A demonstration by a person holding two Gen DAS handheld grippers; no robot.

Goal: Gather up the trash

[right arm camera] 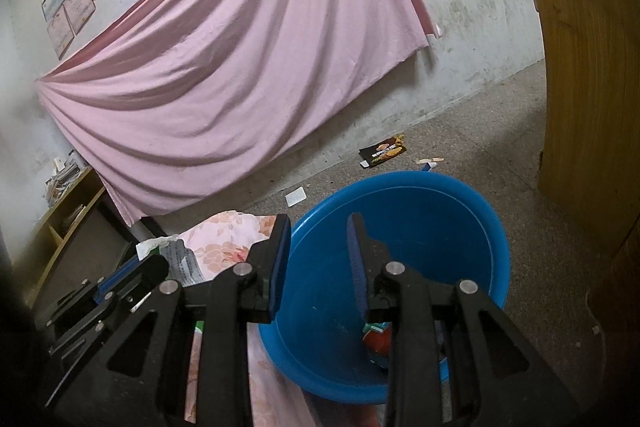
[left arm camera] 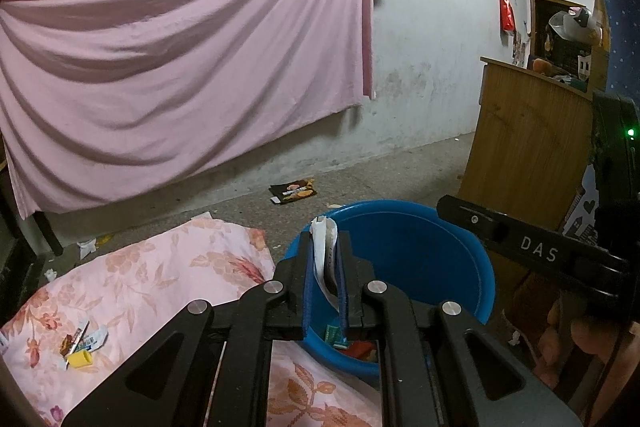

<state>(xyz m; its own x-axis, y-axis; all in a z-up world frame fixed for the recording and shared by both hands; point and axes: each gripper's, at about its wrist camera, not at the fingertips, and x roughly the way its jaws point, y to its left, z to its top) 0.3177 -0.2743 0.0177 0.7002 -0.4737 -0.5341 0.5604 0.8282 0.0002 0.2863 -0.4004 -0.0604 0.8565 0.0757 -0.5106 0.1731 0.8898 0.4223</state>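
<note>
My left gripper [left arm camera: 325, 239] is shut on a crumpled white printed wrapper [left arm camera: 325, 259] and holds it over the near rim of the blue basin [left arm camera: 420, 251]. Green and red wrappers [left arm camera: 352, 345] lie in the basin's bottom. My right gripper [right arm camera: 318, 227] is open and empty, above the left rim of the blue basin [right arm camera: 432, 243]; a red wrapper [right arm camera: 378, 341] lies inside, beside its right finger. The left gripper with its white wrapper [right arm camera: 168, 255] shows at the lower left of the right wrist view. Small wrappers and a yellow cap [left arm camera: 82, 345] lie on the floral cloth [left arm camera: 160, 287].
A black snack packet [left arm camera: 294, 191] lies on the concrete floor by the wall, also in the right wrist view [right arm camera: 382, 151], with paper scraps [right arm camera: 296, 195] nearby. A pink sheet [left arm camera: 180, 67] hangs on the wall. A wooden cabinet [right arm camera: 592, 87] stands right of the basin. A low shelf [right arm camera: 68, 223] is at left.
</note>
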